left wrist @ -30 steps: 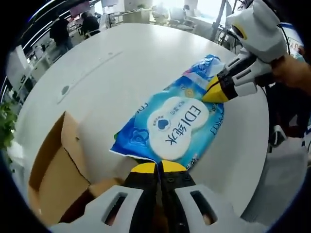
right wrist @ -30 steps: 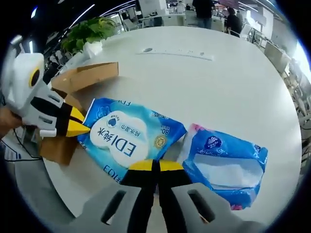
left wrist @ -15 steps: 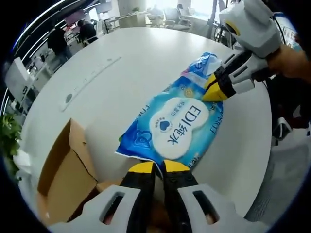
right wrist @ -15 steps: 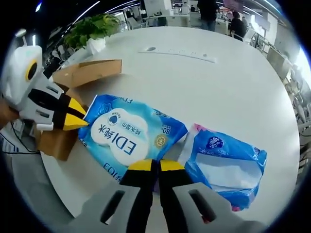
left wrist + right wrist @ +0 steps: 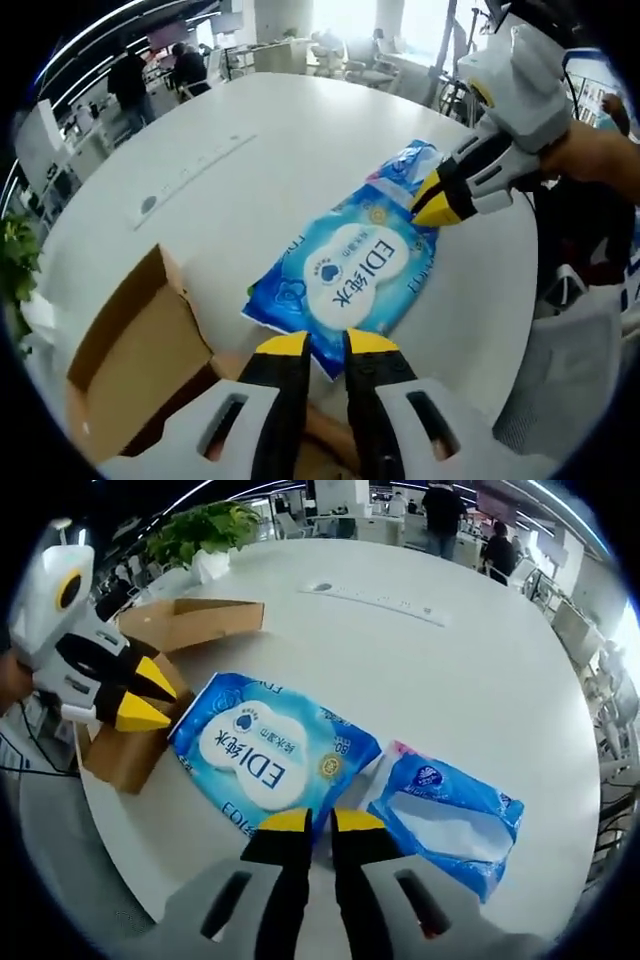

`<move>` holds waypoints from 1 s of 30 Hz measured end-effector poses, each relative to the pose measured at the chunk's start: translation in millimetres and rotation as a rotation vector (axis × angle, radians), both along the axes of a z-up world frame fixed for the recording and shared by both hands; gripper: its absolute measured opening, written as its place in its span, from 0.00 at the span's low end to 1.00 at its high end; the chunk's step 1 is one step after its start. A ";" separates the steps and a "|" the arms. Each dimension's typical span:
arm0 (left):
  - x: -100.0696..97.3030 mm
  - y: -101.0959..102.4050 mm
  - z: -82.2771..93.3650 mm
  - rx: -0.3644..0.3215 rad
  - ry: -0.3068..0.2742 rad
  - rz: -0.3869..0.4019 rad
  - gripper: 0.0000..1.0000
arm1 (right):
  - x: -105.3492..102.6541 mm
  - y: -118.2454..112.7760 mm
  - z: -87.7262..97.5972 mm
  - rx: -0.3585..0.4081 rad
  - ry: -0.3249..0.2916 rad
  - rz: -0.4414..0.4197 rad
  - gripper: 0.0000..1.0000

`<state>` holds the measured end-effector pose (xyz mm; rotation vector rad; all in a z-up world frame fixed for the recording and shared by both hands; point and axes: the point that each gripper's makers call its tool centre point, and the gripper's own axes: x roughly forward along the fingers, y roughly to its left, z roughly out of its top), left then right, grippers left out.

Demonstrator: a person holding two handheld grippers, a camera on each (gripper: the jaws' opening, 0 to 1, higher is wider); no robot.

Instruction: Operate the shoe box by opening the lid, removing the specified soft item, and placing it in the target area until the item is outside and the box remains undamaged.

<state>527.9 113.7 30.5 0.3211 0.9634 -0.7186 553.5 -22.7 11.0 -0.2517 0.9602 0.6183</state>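
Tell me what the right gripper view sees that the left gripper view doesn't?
Right gripper view: the whole second blue soft tissue pack and a green leafy plant. Left gripper view: a person's hand holding the right gripper. Shared: the blue and white wet wipes pack lying on the round white table, outside the brown cardboard shoe box.

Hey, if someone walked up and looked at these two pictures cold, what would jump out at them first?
The big blue wet wipes pack with its white cloud label, lying flat on the round white table between the two grippers. Next, the yellow-tipped left gripper with its jaws parted at the pack's end nearest the open cardboard box, and the right gripper parted at the opposite end. A smaller blue tissue pack lies beside the big one.
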 end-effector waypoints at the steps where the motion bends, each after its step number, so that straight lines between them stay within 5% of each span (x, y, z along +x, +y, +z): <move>1: -1.3 0.7 0.4 -0.002 0.001 0.002 0.13 | 0.0 -0.4 2.1 -0.004 -0.006 0.003 0.06; 11: -12.2 12.7 26.0 -0.068 -0.016 0.029 0.20 | -7.4 8.9 20.9 -0.003 -0.030 0.051 0.13; 30: -35.6 72.7 57.5 -0.047 -0.098 0.062 0.32 | -25.9 55.1 61.5 0.014 -0.078 0.256 0.26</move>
